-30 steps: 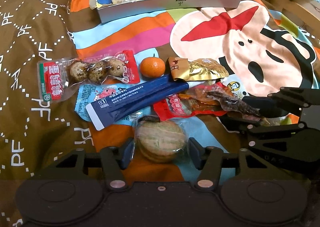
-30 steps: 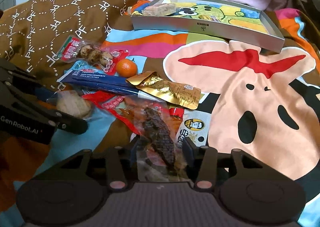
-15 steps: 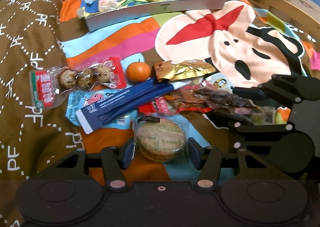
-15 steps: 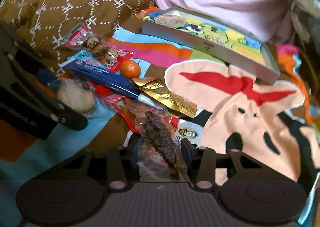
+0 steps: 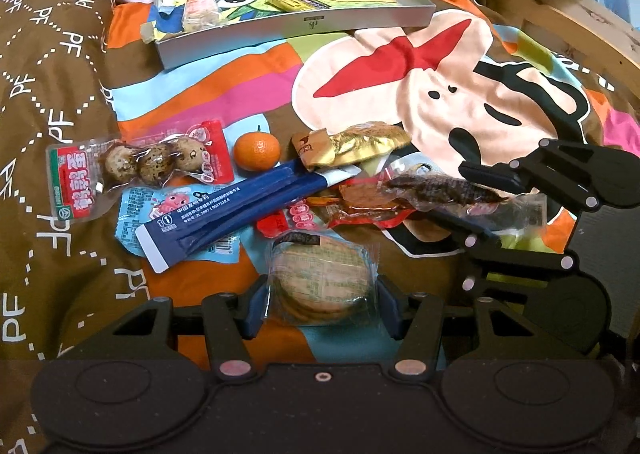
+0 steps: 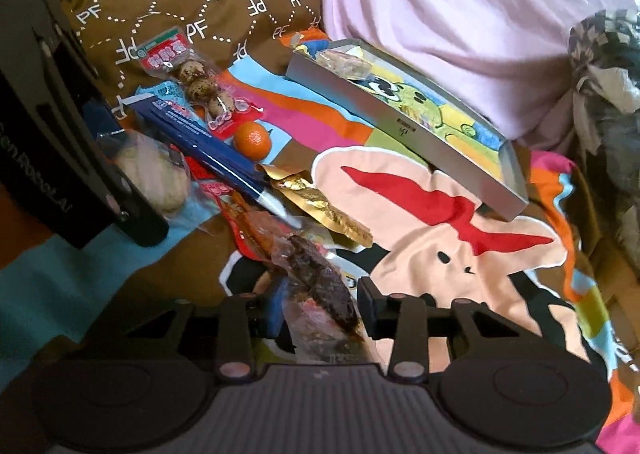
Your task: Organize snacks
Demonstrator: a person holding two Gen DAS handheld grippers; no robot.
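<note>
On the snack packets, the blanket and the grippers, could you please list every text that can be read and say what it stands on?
"PF", repeated in white: brown blanket.
"GenRobot.AI", partly cut off: side of the left gripper in the right wrist view.
"10": blue stick packet; its Chinese lines and barcode digits are too small.
Red Chinese label: quail egg packet, too blurred to quote.
Small mark: front wall of the grey tray, illegible.
</note>
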